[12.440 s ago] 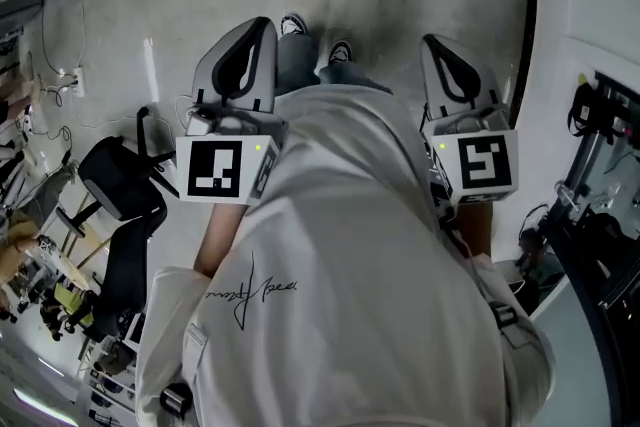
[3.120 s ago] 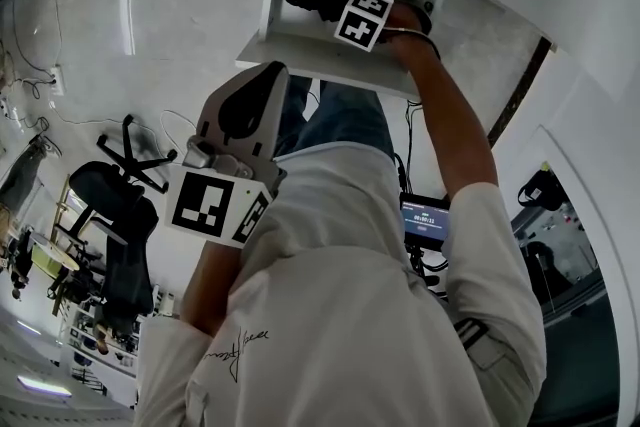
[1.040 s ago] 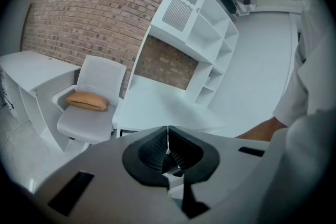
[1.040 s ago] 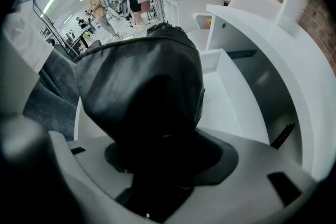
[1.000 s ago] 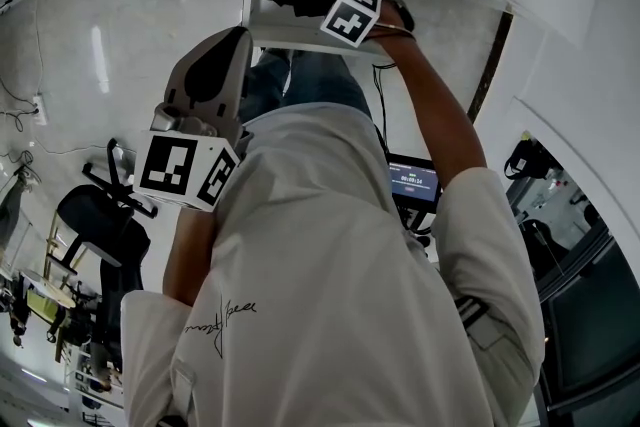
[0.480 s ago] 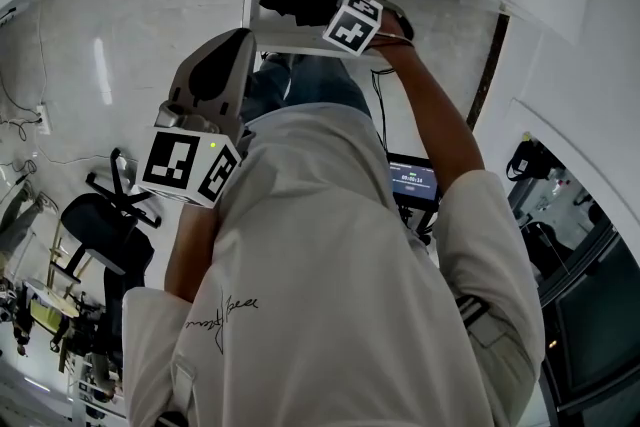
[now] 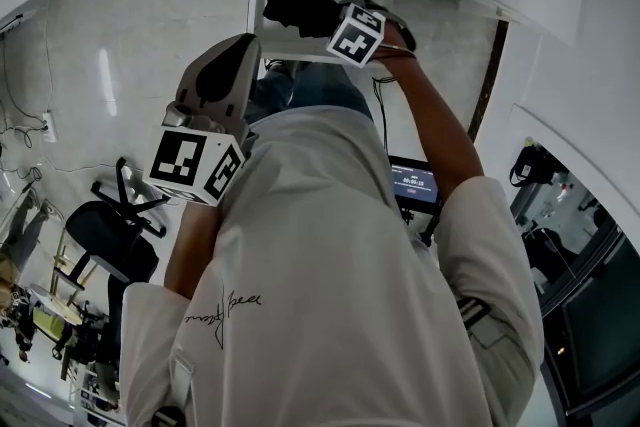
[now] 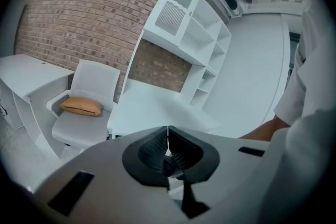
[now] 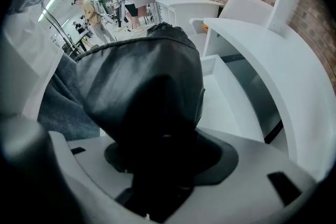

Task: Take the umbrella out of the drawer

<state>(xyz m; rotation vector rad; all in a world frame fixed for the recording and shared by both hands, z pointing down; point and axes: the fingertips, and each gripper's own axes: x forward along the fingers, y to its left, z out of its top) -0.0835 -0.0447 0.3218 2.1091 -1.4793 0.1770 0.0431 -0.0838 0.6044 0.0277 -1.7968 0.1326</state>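
Black folded umbrella (image 9: 140, 86) (glossy, creased fabric) clamped in right tool (image 9: 160, 147).

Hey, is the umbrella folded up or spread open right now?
Folded. The umbrella is a compact black bundle clamped in the right gripper, with no canopy spread out.

Bright, even indoor light; strong fisheye bending, dark corners; shadowed, soft-focus umbrella (image 9: 142, 86) up close.
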